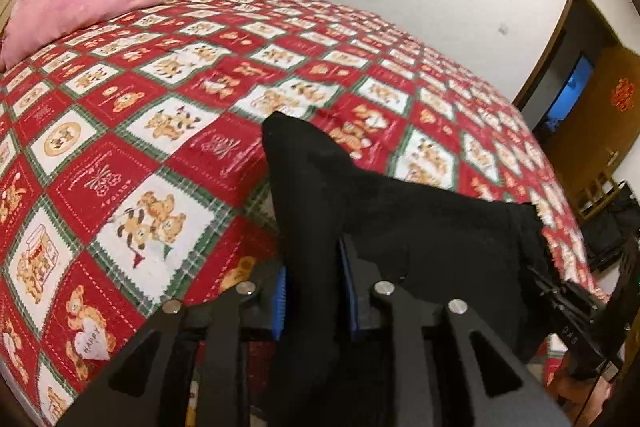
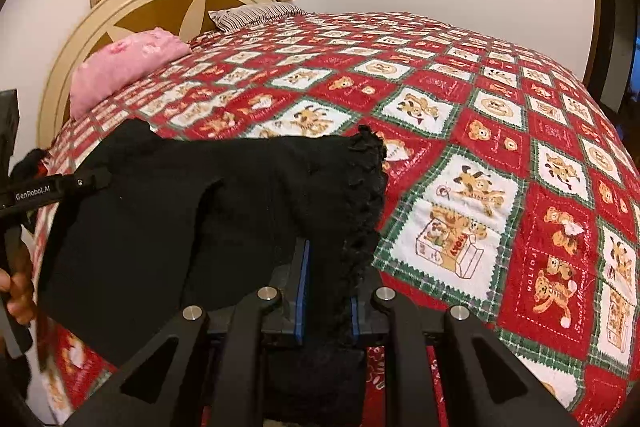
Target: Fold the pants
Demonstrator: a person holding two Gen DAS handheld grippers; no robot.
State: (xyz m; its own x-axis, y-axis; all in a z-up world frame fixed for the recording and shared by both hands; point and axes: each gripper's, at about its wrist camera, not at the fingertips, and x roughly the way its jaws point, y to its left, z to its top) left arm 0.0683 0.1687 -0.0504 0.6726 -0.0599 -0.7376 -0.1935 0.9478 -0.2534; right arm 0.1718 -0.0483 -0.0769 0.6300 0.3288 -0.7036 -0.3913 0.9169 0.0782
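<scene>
- Over the near edge of the bed (image 2: 460,75), both grippers hold the black pants (image 2: 200,195) up between them, cloth slung from one to the other.
- Left gripper (image 1: 314,303): jaws clamped on a dark fold of the pants, blue pads pressed to the fabric; a peak of cloth stands up toward 12 o'clock from the jaws.
- Right gripper (image 2: 326,301): jaws closed on the pants at the gathered, ruffled edge, probably the waistband; cloth spreads off toward 9 o'clock to the left gripper.
- Key relation: the pants' long axis looks to run side to side, 9 to 3 o'clock, along the bed's near edge; each gripper has one end, neither is nearer.
- Judgement: the next move likely lays the pants forward, toward 12 o'clock, onto the bear-print quilt (image 1: 160,131).
- Room: wide flat quilt open ahead; pink pillow (image 1: 76,11) and striped pillow (image 2: 256,15) sit well apart at 10–11 o'clock by the headboard (image 2: 152,11).
- Risk: some cloth hangs below the jaws at 6 o'clock, and may drag on the bed edge.
</scene>
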